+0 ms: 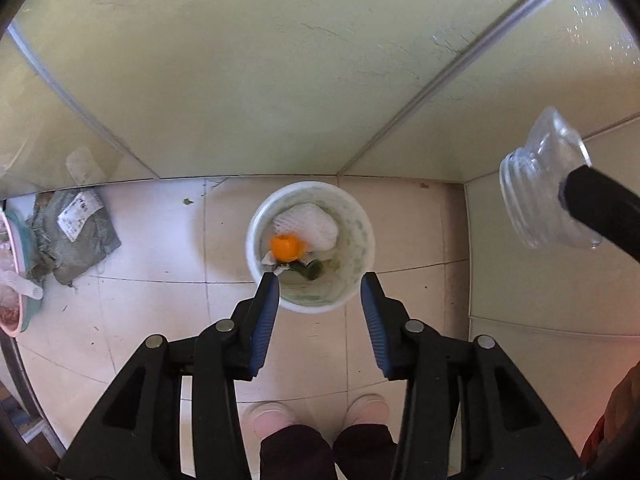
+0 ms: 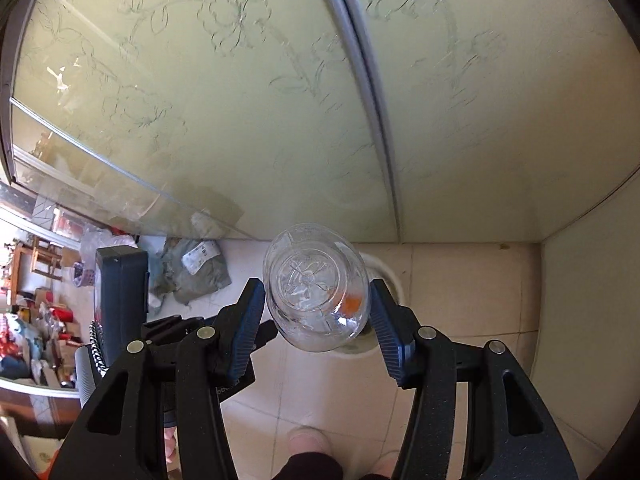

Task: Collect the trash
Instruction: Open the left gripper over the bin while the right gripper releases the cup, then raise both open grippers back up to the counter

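Below left gripper (image 1: 319, 284): bin (image 1: 256, 216) w/ orange (image 1: 285, 247); right view: bottle (image 2: 316, 286) blocks bin.

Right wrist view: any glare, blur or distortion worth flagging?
Right wrist view: fisheye bends the metal door frame; the clear plastic bottle refracts an orange smear, soft focus. Left wrist view: sparkle glare top right on the frosted glass door.

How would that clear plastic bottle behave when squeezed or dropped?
The clear plastic bottle looks empty and thin-walled, so it is probably very light and may dent under the right gripper. Its round, smooth body would likely slip, or roll if it misses the white bin.
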`<state>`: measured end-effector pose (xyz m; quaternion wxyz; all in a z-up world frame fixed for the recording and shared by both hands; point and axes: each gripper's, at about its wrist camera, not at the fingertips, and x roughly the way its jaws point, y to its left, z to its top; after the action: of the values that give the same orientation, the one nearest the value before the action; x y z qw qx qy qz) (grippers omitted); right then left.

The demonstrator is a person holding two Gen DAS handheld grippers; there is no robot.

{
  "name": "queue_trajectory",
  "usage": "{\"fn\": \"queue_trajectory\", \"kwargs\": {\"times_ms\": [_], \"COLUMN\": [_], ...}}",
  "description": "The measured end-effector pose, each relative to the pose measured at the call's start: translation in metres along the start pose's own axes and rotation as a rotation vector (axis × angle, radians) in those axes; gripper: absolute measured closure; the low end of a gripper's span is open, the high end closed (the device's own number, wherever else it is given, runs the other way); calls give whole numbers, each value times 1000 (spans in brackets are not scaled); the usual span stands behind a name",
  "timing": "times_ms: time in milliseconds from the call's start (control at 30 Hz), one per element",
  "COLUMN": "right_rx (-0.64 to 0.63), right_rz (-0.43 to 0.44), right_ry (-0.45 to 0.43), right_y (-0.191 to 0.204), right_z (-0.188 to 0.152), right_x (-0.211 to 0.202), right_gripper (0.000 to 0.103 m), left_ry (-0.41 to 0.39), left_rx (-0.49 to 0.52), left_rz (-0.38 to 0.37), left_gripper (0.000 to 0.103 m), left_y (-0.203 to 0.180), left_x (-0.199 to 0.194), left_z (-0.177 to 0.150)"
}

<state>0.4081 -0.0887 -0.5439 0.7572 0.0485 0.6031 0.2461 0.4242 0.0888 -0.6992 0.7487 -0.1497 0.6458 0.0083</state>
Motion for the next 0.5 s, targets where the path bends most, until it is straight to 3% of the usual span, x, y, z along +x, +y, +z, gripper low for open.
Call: {"fn": "queue_trajectory", "kwargs": {"times_ms": [267,500], "right_rx": [-36,-49], "right_rz": [-36,-36], "right_ry": [28,22], "right_y": [16,31], "right_z": [5,9], "right_x": [2,-41], "right_gripper": [49,49], "left_ry": [-50,-97], "left_rx": [-38,-16], "left_rz": [22,20], "left_gripper": [59,59], "left_y": [6,-9], "left_x": [-41,-103], "left_z": [2,1]}}
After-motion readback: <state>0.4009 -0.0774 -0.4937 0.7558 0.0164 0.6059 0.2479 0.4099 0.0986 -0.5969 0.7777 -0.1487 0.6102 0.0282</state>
